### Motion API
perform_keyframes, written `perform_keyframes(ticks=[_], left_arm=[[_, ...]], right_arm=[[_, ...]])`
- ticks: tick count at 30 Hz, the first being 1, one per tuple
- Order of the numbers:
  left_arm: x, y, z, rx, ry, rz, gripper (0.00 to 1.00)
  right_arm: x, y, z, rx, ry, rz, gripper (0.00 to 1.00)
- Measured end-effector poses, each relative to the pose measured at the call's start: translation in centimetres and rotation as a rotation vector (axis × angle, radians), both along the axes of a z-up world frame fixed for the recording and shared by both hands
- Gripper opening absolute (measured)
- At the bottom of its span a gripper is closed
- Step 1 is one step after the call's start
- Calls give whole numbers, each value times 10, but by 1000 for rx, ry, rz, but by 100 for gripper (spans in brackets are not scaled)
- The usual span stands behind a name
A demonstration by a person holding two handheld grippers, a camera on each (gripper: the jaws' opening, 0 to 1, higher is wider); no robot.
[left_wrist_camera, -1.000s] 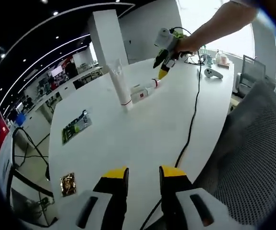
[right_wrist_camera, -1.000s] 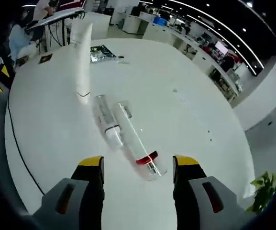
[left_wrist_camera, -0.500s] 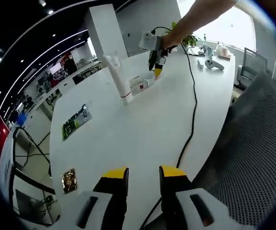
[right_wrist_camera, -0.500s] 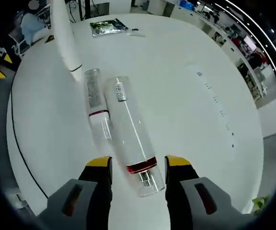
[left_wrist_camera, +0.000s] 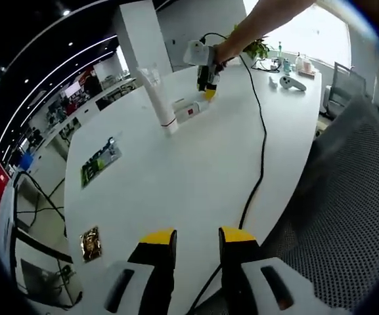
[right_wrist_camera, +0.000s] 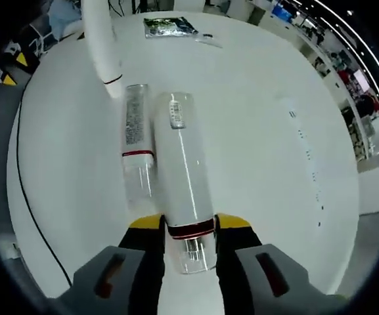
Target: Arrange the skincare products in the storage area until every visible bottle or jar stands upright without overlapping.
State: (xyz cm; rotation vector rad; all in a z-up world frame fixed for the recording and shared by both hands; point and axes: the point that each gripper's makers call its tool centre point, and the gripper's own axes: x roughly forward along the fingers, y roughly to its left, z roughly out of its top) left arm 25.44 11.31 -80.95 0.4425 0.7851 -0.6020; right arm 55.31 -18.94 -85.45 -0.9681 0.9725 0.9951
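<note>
Two white bottles lie side by side on the white table (right_wrist_camera: 274, 164). The larger bottle (right_wrist_camera: 184, 164) has a red band and a clear cap, and my right gripper (right_wrist_camera: 189, 226) is shut on that cap end. The smaller bottle (right_wrist_camera: 136, 141) lies just left of it, touching or nearly touching. A tall white tube (right_wrist_camera: 100, 39) stands upright beyond them. In the left gripper view the tube (left_wrist_camera: 157, 98) and the lying bottles (left_wrist_camera: 188, 110) sit far across the table, with the right gripper (left_wrist_camera: 205, 85) on them in a person's hand. My left gripper (left_wrist_camera: 197, 239) hovers open over the near table edge, holding nothing.
A black cable (left_wrist_camera: 258, 151) runs across the table toward the right gripper. A green packet (left_wrist_camera: 98, 163) and a small gold packet (left_wrist_camera: 90, 243) lie at the left. A white controller (left_wrist_camera: 286, 81) rests at the far right, and a grey mesh chair (left_wrist_camera: 347, 216) stands beside the table.
My right gripper has come forward over the larger bottle and its jaws have closed on the cap end. The left gripper has stayed put.
</note>
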Motion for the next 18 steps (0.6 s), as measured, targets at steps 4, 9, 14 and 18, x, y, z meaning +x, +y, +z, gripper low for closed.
perform_keyframes(ticks=[4, 9, 14, 18], left_arm=[[0, 0, 0, 2, -2, -1, 27], [0, 1, 0, 7, -5, 0, 27], [1, 2, 1, 6, -10, 3, 27], [1, 2, 2, 6, -13, 3, 27]], right_arm=[[1, 8, 1, -17, -2, 32, 25], [1, 16, 0, -62, -19, 118, 24], [-8, 18, -1, -103, -11, 187, 24], [-15, 19, -1, -99, 7, 181, 23]])
